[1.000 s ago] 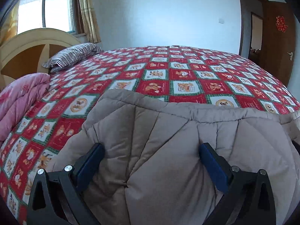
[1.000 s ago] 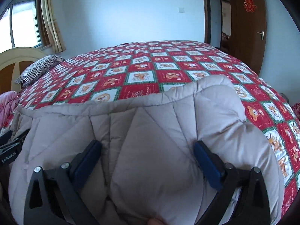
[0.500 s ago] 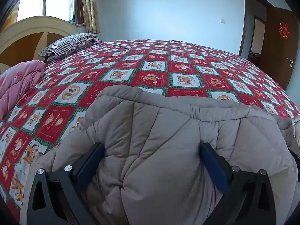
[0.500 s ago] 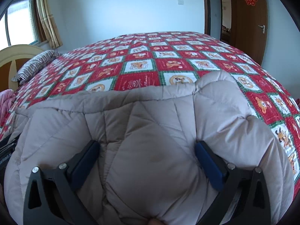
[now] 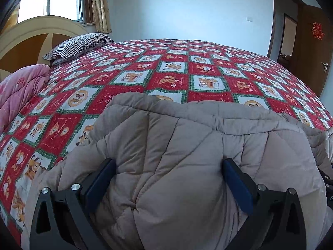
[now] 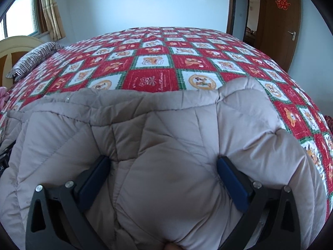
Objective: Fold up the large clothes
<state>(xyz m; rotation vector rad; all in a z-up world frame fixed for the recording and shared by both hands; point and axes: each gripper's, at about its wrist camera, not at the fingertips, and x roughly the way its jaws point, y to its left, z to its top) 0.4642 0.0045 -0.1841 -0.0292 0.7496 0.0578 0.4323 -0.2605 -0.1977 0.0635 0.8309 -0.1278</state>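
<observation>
Padded grey coat (image 5: pixel 187 156) fills the lower half of both frames, bunched and lifted over the near part of the bed (image 5: pixel 177 73). Its far edge lies just above frame centre, against the red checked bedspread (image 6: pixel 158 62).

Left gripper (image 5: pixel 168 179): fingers (image 5: pixel 102 179) wide apart, thick wad of coat bulging between them and pressing both pads. Clamped or merely straddling the fabric: cannot tell. Right gripper (image 6: pixel 164 175): same picture, same uncertainty.

Progress (judgement): fold in hand, probably near edge being carried over toward the far edge. At least two layers show at the far edge. Not yet laid flat; final shape not reached.

Surroundings: striped pillow (image 5: pixel 79 45) upper left, pink quilt (image 5: pixel 18 91) at left edge, headboard (image 5: pixel 31 39) behind. Door (image 6: pixel 278 20) upper right. Bedspread ahead of the coat carries nothing visible.
</observation>
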